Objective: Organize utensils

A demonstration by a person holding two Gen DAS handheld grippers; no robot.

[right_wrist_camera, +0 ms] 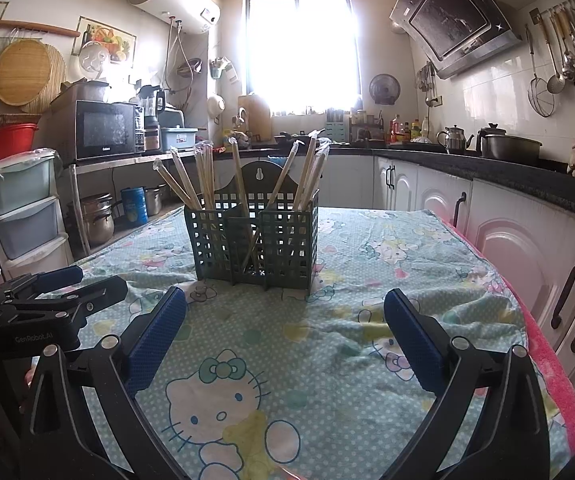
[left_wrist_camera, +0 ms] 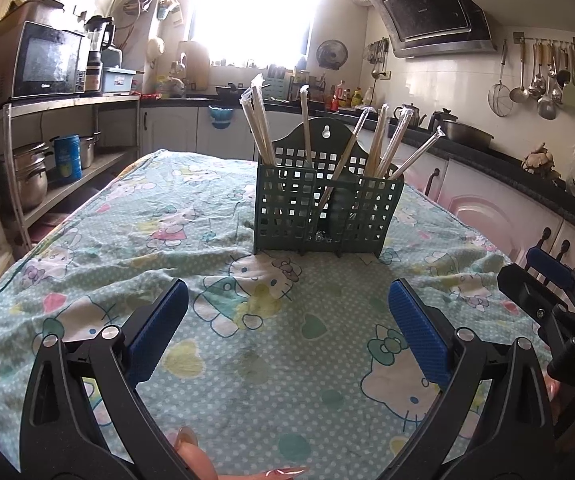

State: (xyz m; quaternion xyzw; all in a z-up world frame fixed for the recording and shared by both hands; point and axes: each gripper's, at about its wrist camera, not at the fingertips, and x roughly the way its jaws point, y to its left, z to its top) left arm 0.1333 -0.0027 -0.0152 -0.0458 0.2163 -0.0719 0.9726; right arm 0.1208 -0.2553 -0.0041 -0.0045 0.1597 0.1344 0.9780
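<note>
A dark green perforated utensil caddy (left_wrist_camera: 319,216) (right_wrist_camera: 253,240) stands upright on the cartoon-print tablecloth (left_wrist_camera: 247,360) (right_wrist_camera: 327,352). Several wrapped chopstick pairs (left_wrist_camera: 261,120) (right_wrist_camera: 307,172) lean in its compartments. My left gripper (left_wrist_camera: 287,332) is open, low over the cloth in front of the caddy, with nothing between its blue pads. My right gripper (right_wrist_camera: 285,336) is open too, likewise short of the caddy and holding nothing. In each wrist view the other gripper shows at the edge, the right gripper (left_wrist_camera: 547,280) and the left gripper (right_wrist_camera: 55,292).
A shelf with a microwave (left_wrist_camera: 47,64) and pots (left_wrist_camera: 31,176) stands left of the table. White cabinets (right_wrist_camera: 507,248) and a dark counter with a kettle (right_wrist_camera: 453,138) and pot run along the right. Ladles hang on the wall (left_wrist_camera: 543,80). A pink cloth edges the table's right side (right_wrist_camera: 547,360).
</note>
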